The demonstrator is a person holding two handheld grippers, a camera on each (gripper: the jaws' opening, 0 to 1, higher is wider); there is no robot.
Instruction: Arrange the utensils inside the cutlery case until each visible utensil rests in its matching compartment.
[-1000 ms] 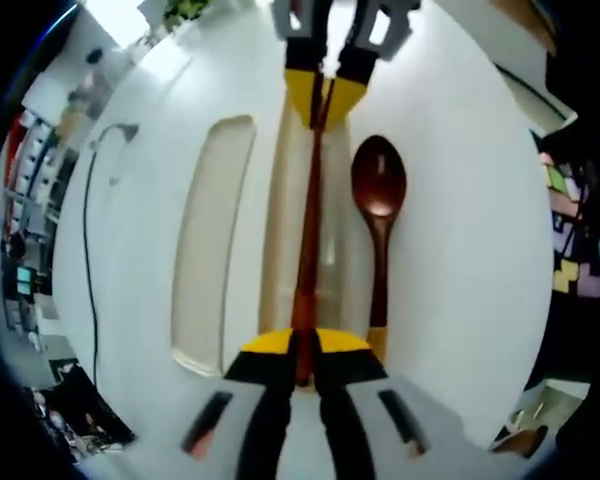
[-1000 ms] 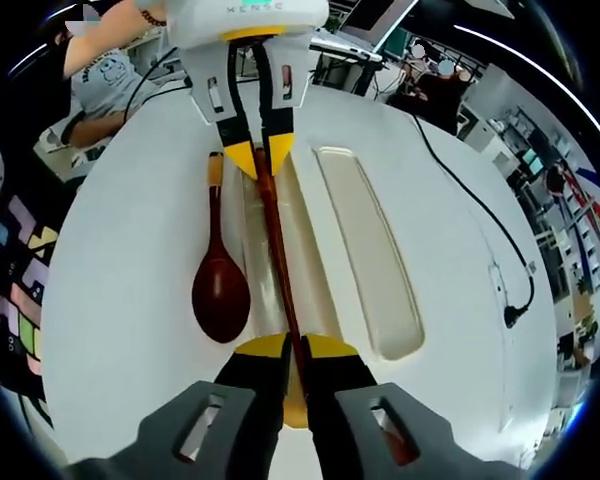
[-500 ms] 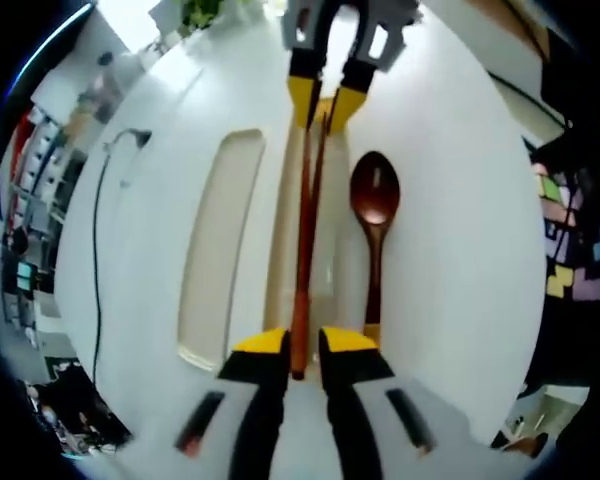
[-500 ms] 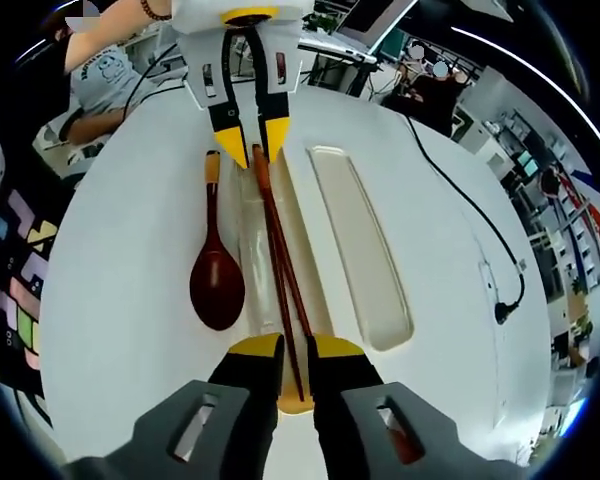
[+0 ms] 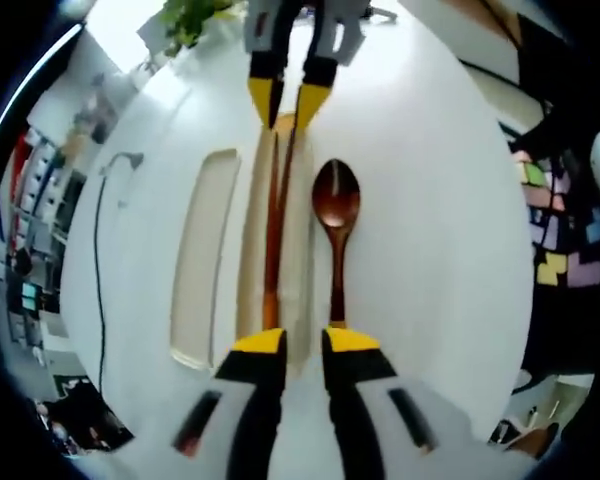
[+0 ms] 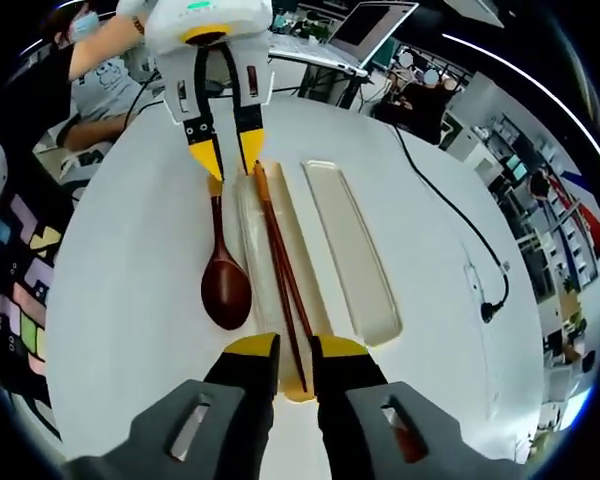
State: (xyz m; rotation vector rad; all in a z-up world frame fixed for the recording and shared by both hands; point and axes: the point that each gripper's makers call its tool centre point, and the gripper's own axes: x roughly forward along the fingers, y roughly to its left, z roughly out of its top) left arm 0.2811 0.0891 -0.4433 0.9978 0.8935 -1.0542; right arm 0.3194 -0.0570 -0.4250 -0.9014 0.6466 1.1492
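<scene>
Lengthwise, chopsticks (image 6: 283, 290) lie along cutlery case (image 6: 292, 262); spoon (image 6: 224, 277) parallel, seemingly outside.

An office or lab workspace: a round white tabletop (image 6: 130, 300) carries an open laptop (image 6: 365, 22) at its far edge and a black cable (image 6: 450, 215) trailing across it. People sit at desks with screens behind, and coloured sticky notes (image 5: 555, 240) cover a dark surface.

Both views look down on the white table (image 5: 430, 230) from opposite ends of the cutlery case (image 5: 255, 240) — facing each other, moderately near, sharing case, chopsticks (image 6: 280, 270) and spoon (image 6: 223, 275).
</scene>
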